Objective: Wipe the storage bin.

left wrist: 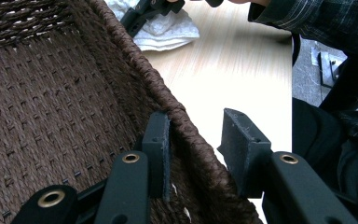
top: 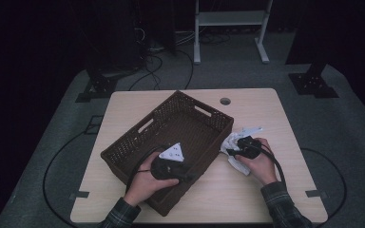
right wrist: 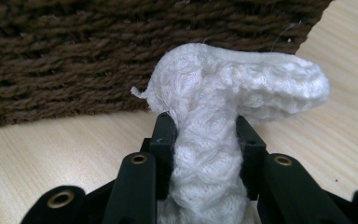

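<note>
Now, left claw (left wrist: 193, 154): you had it spread astride the wicker basket (left wrist: 51, 107) rim.
Right claw (right wrist: 204, 140): you pinched the white cloth (right wrist: 223, 93) beside it on the worktop (right wrist: 51, 154).

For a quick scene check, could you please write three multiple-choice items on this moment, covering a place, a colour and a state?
1. Where is the cloth?
A. in the basket
B. on the table, right of the basket
C. on the floor

2. What colour is the basket?
A. dark brown
B. white
C. green

3. What is the right claw doing?
A. standing open over the table
B. gripping the basket rim
C. shut on the cloth

Answers:
1 B, the high view shows it on the table beside the basket.
2 A, its weave is dark brown in every view.
3 C, both pads squeeze the white cloth in the right gripper view.
</note>
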Demonstrator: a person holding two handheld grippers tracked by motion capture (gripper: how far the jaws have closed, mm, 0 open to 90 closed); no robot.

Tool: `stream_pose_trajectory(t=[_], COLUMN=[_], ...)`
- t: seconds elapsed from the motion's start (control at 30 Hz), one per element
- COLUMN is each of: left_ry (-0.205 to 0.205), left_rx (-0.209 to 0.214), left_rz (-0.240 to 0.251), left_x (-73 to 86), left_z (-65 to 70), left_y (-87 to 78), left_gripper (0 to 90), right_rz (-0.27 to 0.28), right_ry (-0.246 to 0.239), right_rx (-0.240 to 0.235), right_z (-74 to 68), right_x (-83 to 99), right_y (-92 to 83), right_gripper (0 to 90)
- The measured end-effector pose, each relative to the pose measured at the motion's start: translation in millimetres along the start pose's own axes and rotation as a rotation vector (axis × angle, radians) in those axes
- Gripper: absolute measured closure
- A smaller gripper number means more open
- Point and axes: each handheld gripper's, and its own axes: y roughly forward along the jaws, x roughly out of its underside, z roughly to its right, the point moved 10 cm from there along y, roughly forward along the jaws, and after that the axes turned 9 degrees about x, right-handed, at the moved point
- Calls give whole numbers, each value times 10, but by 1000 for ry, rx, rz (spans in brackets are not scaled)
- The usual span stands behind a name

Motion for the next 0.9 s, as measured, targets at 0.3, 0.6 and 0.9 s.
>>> stream_pose_trajectory(t=[0.3, 0.6, 0.9], left_ry=[0, -1, -1], left_rx=[0, 1, 1], left_rz=[0, 1, 2], left_x=[0, 0, 1], left_z=[1, 0, 0], left_y=[0, -1, -1], left_gripper=[625, 625, 625], right_rz=[-22, -13, 27], right_ry=[-11, -26, -35], right_rx=[-6, -11, -6], right_z=[-31, -51, -60], right_x=[63, 52, -55], right_y=[53, 22, -121], right_gripper=[667, 667, 667])
